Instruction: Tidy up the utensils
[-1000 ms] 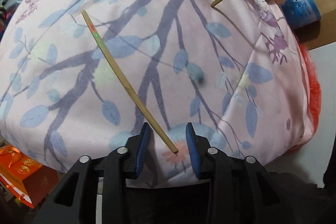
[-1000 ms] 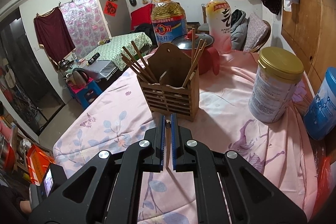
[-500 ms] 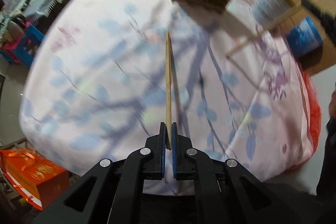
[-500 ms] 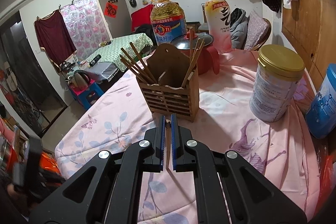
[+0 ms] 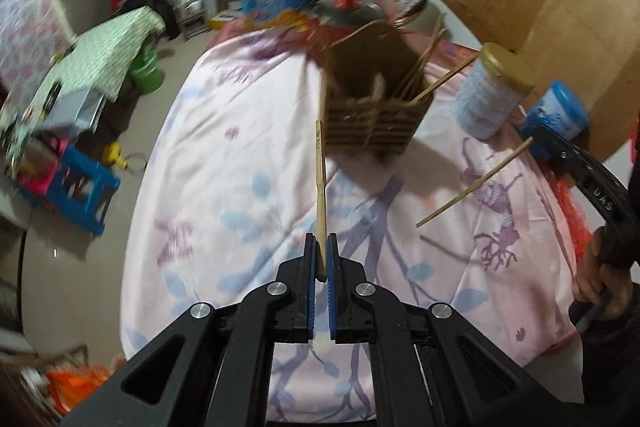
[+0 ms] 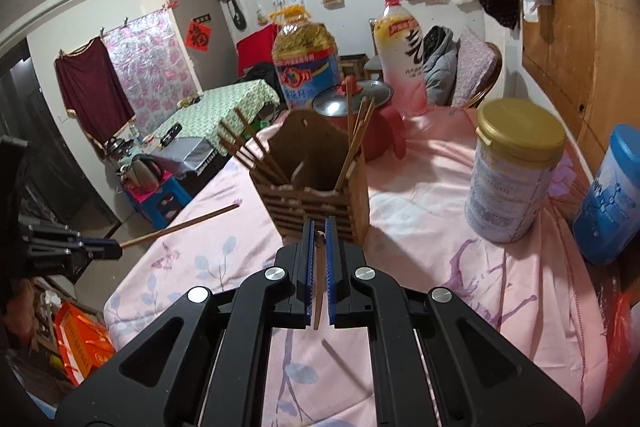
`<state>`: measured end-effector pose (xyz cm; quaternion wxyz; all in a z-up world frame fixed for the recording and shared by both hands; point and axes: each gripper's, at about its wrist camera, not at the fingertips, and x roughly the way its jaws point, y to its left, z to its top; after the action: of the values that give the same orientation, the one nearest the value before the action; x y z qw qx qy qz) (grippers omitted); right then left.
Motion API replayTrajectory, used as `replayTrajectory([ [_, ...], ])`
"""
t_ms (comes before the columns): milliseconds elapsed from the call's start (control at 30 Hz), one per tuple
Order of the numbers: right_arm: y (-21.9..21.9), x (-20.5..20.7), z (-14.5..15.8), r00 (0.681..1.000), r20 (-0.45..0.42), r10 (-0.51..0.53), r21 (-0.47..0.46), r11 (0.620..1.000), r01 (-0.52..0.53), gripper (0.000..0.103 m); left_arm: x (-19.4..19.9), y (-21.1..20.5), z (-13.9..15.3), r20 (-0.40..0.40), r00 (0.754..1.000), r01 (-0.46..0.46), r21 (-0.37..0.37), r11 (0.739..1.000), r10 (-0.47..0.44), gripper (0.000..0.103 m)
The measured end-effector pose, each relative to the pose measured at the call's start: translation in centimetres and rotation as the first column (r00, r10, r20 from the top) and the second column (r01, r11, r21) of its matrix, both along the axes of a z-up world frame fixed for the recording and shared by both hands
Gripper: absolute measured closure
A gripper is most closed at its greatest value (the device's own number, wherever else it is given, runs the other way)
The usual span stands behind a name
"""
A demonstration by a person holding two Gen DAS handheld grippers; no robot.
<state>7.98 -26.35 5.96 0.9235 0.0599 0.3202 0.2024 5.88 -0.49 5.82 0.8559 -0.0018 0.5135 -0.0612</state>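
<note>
While aloft, two hand-held grippers point(image 5: 320, 259) point(image 6: 319, 255), two chopsticks point(image 5: 320, 187) point(image 6: 318, 291).

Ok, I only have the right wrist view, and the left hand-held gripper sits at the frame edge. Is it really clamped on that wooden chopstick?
Observer: Yes. The left wrist view shows the left hand-held gripper shut on the thin wooden chopstick, gripping it near one end.
Operator: Where does it point?
Observer: Straight ahead. Its free end is beside the left front corner of the slatted wooden utensil holder, not inside it.
Operator: And my own chopstick? I see it nearly end-on.
Observer: The second wooden chopstick juts out from the right hand-held gripper. It slants above the pink floral tablecloth, apart from the holder.
</note>
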Motion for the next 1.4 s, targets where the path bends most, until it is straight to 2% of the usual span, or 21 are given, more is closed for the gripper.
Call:
replayTrajectory([
  [167,0.2,0.8,3.4,0.997,0.067,-0.029,0.000,1.000,0.029,0.096,2.6,-0.6,4.5,0.001,0.991,0.132,0.001,0.991,-0.132,0.097],
  [267,0.3,1.8,5.5,0.994,0.100,-0.040,0.007,0.999,0.039,0.096,5.0,-1.2,6.5,-0.056,0.977,0.206,0.010,0.979,-0.205,0.098],
  [433,0.9,4.3,8.3,0.988,0.142,-0.068,0.018,0.998,0.066,0.096,9.4,-1.6,6.3,-0.179,0.955,0.240,0.006,0.971,-0.235,0.097],
  [567,1.7,6.7,10.2,0.981,0.173,-0.086,0.010,0.996,0.086,0.096,12.8,-2.1,5.3,-0.229,0.944,0.248,0.013,0.969,-0.238,0.097],
  [700,2.9,9.2,10.1,0.981,0.167,-0.101,-0.001,0.995,0.103,0.097,15.8,-2.7,4.9,-0.241,0.939,0.247,-0.018,0.969,-0.244,0.097],
  [900,5.1,12.9,6.7,0.991,0.091,-0.095,-0.035,0.994,0.099,0.096,19.0,-3.8,3.8,-0.276,0.926,0.247,-0.073,0.966,-0.257,0.096],
  [933,5.4,13.2,6.2,0.992,0.081,-0.096,-0.043,0.994,0.100,0.094,19.5,-3.9,3.7,-0.273,0.928,0.242,-0.075,0.967,-0.254,0.096],
  [1000,5.5,13.0,6.2,0.991,0.081,-0.107,-0.046,0.993,0.111,0.091,20.5,-3.6,3.9,-0.253,0.942,0.201,-0.094,0.975,-0.219,0.087],
  [1033,5.3,12.8,6.4,0.991,0.086,-0.103,-0.038,0.994,0.107,0.089,20.8,-3.4,4.1,-0.242,0.947,0.189,-0.108,0.976,-0.210,0.076],
  [1067,5.2,12.7,6.7,0.990,0.095,-0.105,-0.038,0.993,0.109,0.088,21.2,-3.1,4.5,-0.213,0.958,0.168,-0.120,0.979,-0.190,0.070],
  [1167,4.5,11.6,7.9,0.983,0.138,-0.117,-0.048,0.991,0.125,0.087,21.6,-2.6,6.0,-0.123,0.981,0.141,-0.084,0.986,-0.151,0.069],
  [1200,4.3,11.4,8.2,0.982,0.145,-0.120,-0.045,0.991,0.128,0.086,21.6,-2.4,6.4,-0.103,0.985,0.132,-0.078,0.988,-0.140,0.064],
  [1400,3.0,8.8,8.9,0.977,0.165,-0.135,-0.028,0.990,0.141,0.067,19.5,-1.2,8.3,-0.006,0.998,0.054,-0.062,0.997,-0.054,0.048],
])
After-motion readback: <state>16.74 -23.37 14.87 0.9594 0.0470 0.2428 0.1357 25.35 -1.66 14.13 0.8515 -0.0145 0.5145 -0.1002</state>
